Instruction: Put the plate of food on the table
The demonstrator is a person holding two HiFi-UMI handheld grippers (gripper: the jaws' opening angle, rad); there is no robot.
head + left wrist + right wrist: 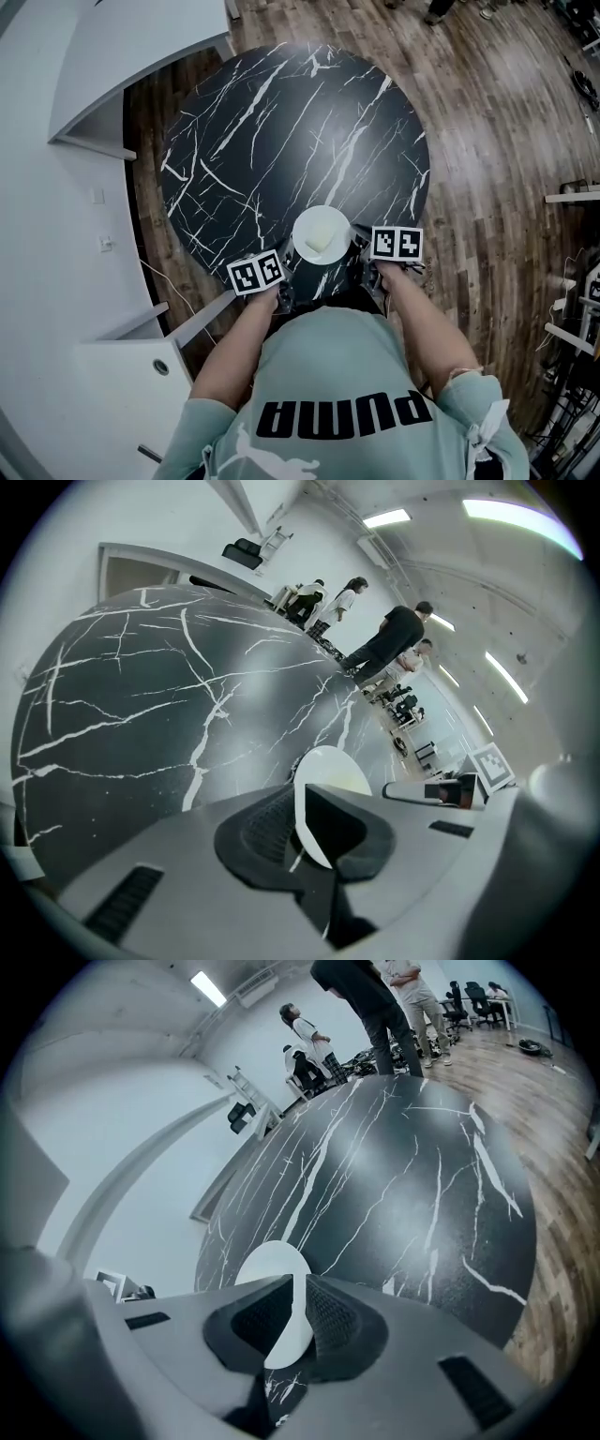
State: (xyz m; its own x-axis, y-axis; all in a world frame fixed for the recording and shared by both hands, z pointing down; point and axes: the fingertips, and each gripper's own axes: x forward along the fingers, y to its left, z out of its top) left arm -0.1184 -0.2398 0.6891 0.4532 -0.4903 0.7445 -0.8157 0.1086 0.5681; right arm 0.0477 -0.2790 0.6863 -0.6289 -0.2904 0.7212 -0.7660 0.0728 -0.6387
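A small white plate (322,232) with a pale piece of food on it sits level over the near edge of the round black marble table (281,131). My left gripper (289,261) is shut on the plate's left rim, and my right gripper (358,247) is shut on its right rim. In the left gripper view the plate (330,769) stands edge-on between the dark pads of the left gripper (302,832). The right gripper view shows the plate (269,1267) pinched the same way by the right gripper (296,1321). Whether the plate touches the tabletop cannot be told.
A white curved counter (103,56) and cabinets (112,375) stand close on the left of the table. Wooden floor (497,122) surrounds it. Several people (389,635) stand beyond the far side. Shelving (572,281) is at the right.
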